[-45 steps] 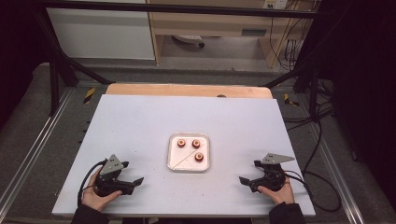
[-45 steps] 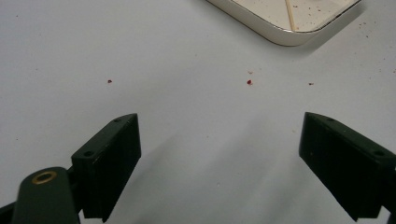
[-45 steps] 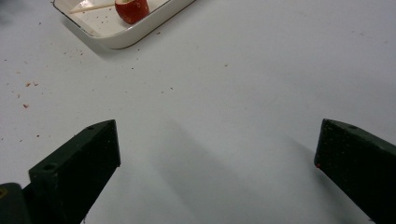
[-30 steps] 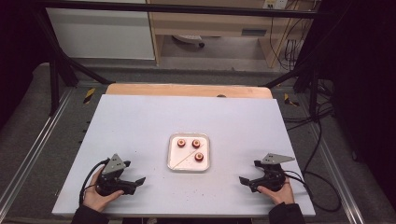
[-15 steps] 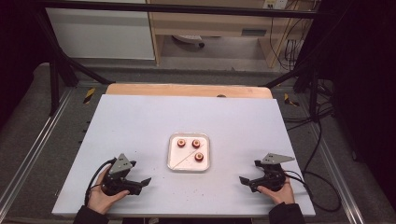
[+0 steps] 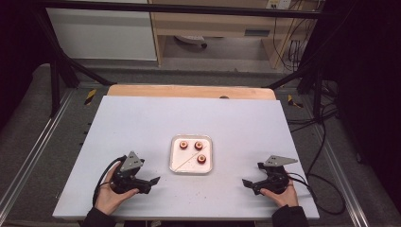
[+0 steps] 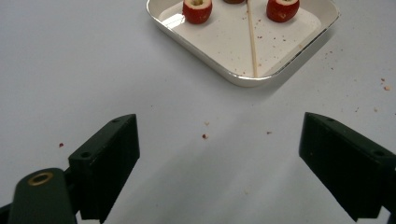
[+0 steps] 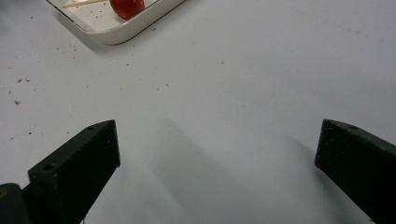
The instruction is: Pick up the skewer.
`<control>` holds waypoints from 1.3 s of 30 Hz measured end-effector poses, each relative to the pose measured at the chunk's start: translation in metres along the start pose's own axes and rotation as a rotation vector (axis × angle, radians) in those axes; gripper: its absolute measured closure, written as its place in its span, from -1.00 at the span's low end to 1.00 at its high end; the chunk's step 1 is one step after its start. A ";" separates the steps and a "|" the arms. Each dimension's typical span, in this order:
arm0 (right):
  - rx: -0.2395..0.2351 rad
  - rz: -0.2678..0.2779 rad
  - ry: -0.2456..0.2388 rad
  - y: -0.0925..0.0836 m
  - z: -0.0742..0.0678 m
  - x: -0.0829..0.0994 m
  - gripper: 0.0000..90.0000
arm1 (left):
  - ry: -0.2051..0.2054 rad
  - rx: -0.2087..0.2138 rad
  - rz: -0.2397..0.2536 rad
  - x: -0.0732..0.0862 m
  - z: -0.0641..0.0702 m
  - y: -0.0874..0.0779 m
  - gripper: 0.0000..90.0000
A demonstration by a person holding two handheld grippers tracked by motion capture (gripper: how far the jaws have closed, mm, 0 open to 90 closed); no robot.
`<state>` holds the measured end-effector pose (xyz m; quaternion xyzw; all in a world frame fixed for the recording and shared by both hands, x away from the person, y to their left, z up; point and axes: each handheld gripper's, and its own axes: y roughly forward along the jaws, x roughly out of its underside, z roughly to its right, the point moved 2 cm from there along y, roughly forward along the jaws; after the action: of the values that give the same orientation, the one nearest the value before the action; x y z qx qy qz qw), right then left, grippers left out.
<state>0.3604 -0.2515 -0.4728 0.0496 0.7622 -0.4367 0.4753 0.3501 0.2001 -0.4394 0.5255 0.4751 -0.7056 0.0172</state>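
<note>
Both the left gripper (image 6: pixel 150 181) and right gripper (image 6: pixel 248 182), jaws spread and empty, flank a centre-frame white tray (image 6: pixel 176 159) holding three small, light, likely soft cored red fruits (image 6: pixel 202 159) and a thin, brittle-looking wooden skewer (image 6: pixel 186 160), best pinched mid-length.

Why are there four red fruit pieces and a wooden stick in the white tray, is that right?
Not quite: the white tray holds three red fruit pieces, not four, as the high view shows. The wooden stick does lie in the tray with them, slanting across it.
</note>
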 end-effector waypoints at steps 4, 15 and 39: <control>0.001 -0.001 -0.001 0.000 0.000 0.000 -0.99 | 0.013 0.000 0.001 -0.008 0.004 0.003 -0.73; 0.003 -0.007 -0.007 0.000 0.000 0.000 -0.99 | 0.013 -0.008 -0.015 -0.029 0.010 0.015 -0.72; 0.003 -0.016 -0.011 0.002 -0.001 0.000 -0.98 | 0.015 -0.008 -0.058 -0.065 0.023 0.055 -0.61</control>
<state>0.3606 -0.2501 -0.4741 0.0420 0.7594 -0.4418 0.4759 0.3917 0.1233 -0.4260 0.5167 0.4929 -0.7001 -0.0046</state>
